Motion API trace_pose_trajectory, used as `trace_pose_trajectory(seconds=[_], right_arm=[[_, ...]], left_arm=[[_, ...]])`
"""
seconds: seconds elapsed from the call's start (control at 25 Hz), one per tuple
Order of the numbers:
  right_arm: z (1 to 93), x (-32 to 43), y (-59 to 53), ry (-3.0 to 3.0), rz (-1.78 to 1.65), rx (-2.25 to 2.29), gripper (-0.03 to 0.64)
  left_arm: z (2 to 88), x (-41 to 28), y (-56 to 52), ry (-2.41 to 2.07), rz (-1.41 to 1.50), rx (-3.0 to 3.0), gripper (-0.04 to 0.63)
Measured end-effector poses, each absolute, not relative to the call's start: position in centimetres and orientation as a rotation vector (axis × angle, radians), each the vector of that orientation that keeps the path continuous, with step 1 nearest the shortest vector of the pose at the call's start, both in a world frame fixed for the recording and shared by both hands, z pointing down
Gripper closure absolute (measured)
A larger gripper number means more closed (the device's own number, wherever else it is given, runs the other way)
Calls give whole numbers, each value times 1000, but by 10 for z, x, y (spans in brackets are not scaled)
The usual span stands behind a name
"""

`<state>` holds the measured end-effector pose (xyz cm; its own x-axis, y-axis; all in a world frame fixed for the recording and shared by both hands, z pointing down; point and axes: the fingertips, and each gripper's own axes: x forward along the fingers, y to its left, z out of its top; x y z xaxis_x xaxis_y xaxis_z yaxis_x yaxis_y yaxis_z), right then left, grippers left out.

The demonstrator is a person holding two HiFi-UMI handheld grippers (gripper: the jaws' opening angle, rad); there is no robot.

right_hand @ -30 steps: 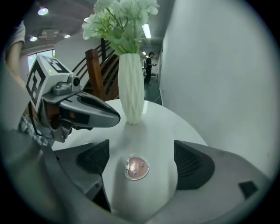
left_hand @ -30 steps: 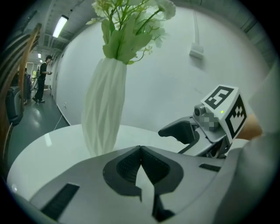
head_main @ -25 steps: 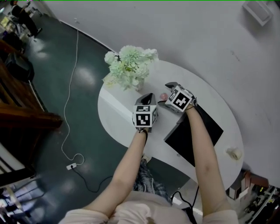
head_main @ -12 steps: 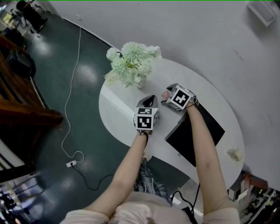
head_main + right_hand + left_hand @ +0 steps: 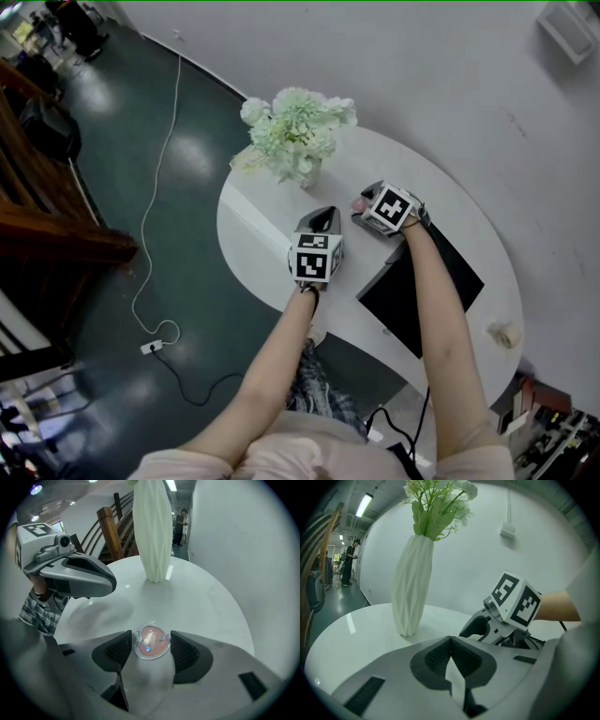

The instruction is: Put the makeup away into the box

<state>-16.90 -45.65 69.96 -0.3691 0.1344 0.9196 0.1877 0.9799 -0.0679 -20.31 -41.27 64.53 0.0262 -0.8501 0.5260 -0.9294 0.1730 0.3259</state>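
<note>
- Jaws of the right gripper (image 5: 151,645) stand about half open and have just been closing. Between them we see the round clear compact with a pink heart inside (image 5: 151,641), flat on the white round table (image 5: 206,597), pads beside its rim.
- Left gripper (image 5: 450,644): jaws together, empty.

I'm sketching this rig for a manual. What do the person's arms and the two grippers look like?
The left gripper and right gripper are grey moulded shells with black ribbed pads, each carrying a white cube printed with black square markers. The arms are bare; a pale short-sleeved top shows at the shoulders. The right jaws have just been closing, a heart-shaped compact between them.
</note>
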Motion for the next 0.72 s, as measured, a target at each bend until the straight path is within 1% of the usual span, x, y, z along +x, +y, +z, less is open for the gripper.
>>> trace_pose_trajectory(seconds=[0.08,0.2,0.36,0.72], right_arm=[[699,-169,-454,-1956,-64,-236,364],[701,-165,-455,-1933,-92,-224,374],[694,-162,-460,-1928,-123,-184,376],[633,-156,-465,-2030,-123,-70,376]], left_arm=[[644,-204,-410,-1825,159,1678,569],[643,-205,-408,-1825,159,1679,569],[637,-206,-405,-1822,167,1692,569],[606,-194,-407,-1800,181,1779,569]])
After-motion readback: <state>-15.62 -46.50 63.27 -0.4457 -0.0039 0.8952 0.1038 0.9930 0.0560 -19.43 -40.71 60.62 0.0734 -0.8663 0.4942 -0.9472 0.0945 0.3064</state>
